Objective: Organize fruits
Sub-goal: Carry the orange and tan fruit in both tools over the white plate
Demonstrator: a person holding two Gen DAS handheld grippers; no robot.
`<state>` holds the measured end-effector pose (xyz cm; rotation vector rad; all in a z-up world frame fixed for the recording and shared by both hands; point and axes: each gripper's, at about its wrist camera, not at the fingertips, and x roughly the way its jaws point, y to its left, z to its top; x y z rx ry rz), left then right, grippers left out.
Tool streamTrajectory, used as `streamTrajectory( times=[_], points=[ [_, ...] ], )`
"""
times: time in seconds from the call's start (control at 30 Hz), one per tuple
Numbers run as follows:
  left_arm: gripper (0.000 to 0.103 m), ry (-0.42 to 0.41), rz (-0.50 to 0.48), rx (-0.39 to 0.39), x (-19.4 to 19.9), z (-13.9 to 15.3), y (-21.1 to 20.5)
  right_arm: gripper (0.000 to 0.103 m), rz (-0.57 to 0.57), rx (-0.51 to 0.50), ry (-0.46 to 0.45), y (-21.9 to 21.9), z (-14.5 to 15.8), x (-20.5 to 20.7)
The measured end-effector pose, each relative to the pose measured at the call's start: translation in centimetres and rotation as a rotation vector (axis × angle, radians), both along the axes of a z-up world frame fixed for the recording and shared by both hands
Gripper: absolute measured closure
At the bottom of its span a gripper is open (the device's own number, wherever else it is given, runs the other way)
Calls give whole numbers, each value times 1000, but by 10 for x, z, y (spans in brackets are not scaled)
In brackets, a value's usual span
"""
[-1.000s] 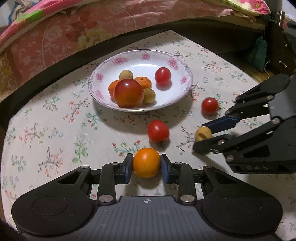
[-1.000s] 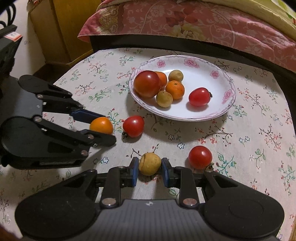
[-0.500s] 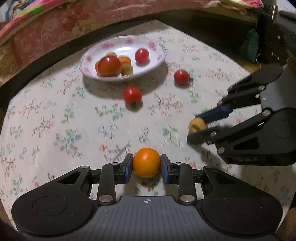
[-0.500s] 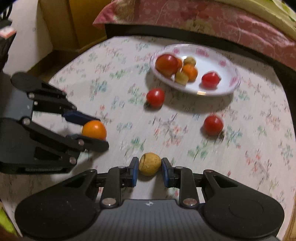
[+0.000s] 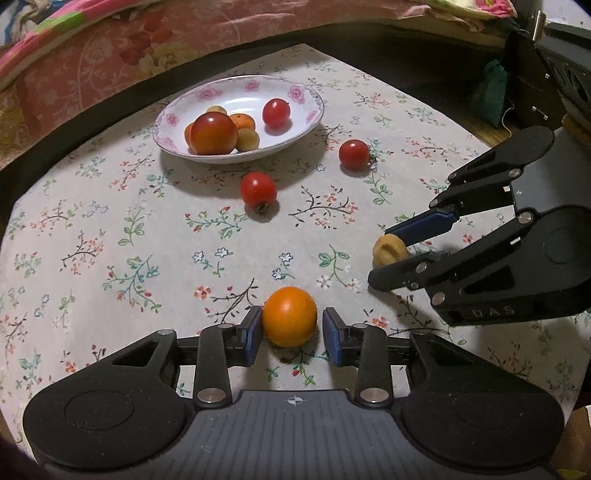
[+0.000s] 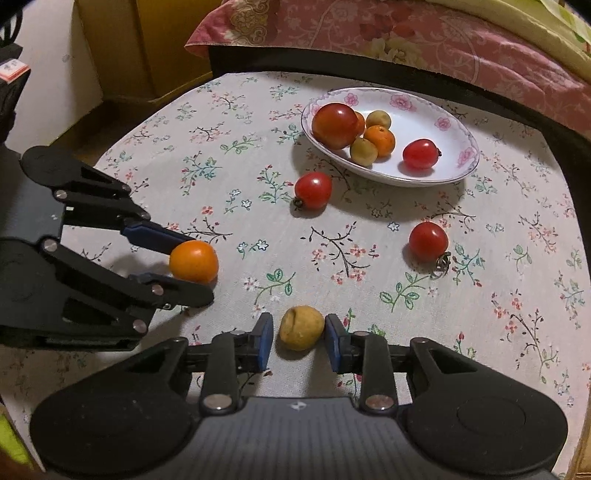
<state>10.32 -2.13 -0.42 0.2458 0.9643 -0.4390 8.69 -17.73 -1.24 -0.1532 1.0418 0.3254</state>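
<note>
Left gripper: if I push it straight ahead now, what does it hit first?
The orange fruit, sitting right between the left gripper's jaws. Beyond it the cloth looks free up to the near red tomato, though depth is hard to judge.

You're working over a floral tablecloth [image 5: 110, 229] on a round table. Behind it you see a pink flowered quilt [image 6: 424, 33], with a yellow-brown cabinet [image 6: 140, 44] at the left and a dark green cloth [image 5: 493, 94] at the right.
</note>
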Motion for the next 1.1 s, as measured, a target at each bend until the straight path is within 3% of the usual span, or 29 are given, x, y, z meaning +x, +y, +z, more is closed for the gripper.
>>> streamTrajectory(
  times=[0.47,0.6,0.8,1.1],
  points=[
    [58,13,-17,1,2,-3,-3,72,16,1,19,0,1,2],
    [63,12,-18,-1,1,-3,-4,73,16,0,19,-1,1,2],
    [64,17,-20,13,-1,-2,-7,77,6,-11,7,0,1,1],
    [64,-25,10,-12,12,14,-4,77,-9,-3,-26,3,14,10]
  ],
)
